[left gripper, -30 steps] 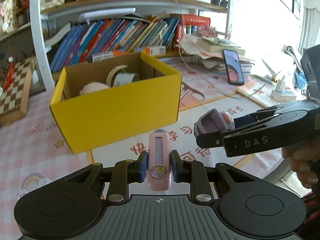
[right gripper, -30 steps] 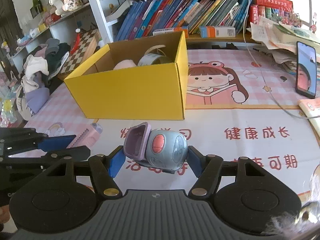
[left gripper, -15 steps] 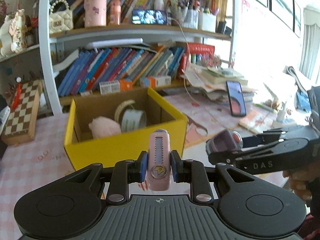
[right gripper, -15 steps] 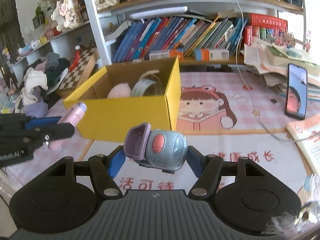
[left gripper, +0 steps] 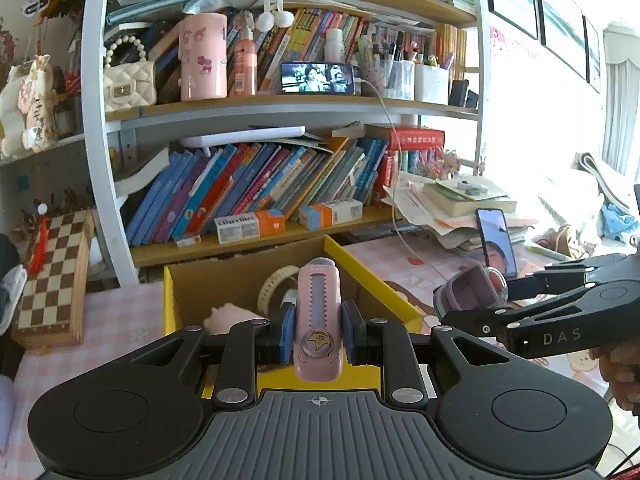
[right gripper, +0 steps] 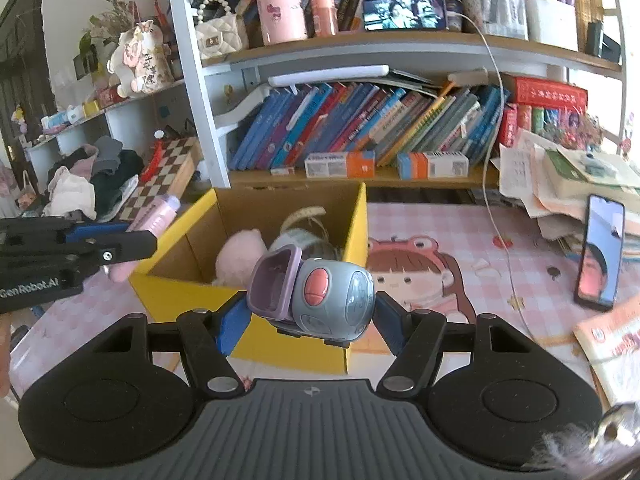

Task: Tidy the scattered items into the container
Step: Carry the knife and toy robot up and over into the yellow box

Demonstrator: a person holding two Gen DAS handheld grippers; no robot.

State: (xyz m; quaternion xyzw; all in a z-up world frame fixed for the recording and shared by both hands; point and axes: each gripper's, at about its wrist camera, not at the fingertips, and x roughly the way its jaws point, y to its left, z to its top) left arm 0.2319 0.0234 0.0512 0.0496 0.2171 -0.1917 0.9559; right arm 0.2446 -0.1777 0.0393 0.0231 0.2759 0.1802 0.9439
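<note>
A yellow cardboard box [left gripper: 380, 286] [right gripper: 356, 224] stands open on the pink desk mat, holding a pink plush [right gripper: 240, 254] and a tape roll [left gripper: 276, 284]. My left gripper [left gripper: 318, 330] is shut on a pink utility knife [left gripper: 318, 320], raised at the box's near edge; it also shows in the right wrist view [right gripper: 154, 216]. My right gripper [right gripper: 312, 316] is shut on a grey-purple robot-shaped toy [right gripper: 316, 290], raised at the box's near right corner; it also shows in the left wrist view [left gripper: 472, 292].
A bookshelf [left gripper: 256, 196] full of leaning books stands right behind the box. A chessboard [left gripper: 56, 272] leans at the left. A phone [right gripper: 600, 252], a charging cable [right gripper: 496, 184] and stacked papers [left gripper: 460, 200] lie to the right.
Both grippers have risen and moved forward toward the box with their items still held. The box now sits low and close, and its inside is in view.
</note>
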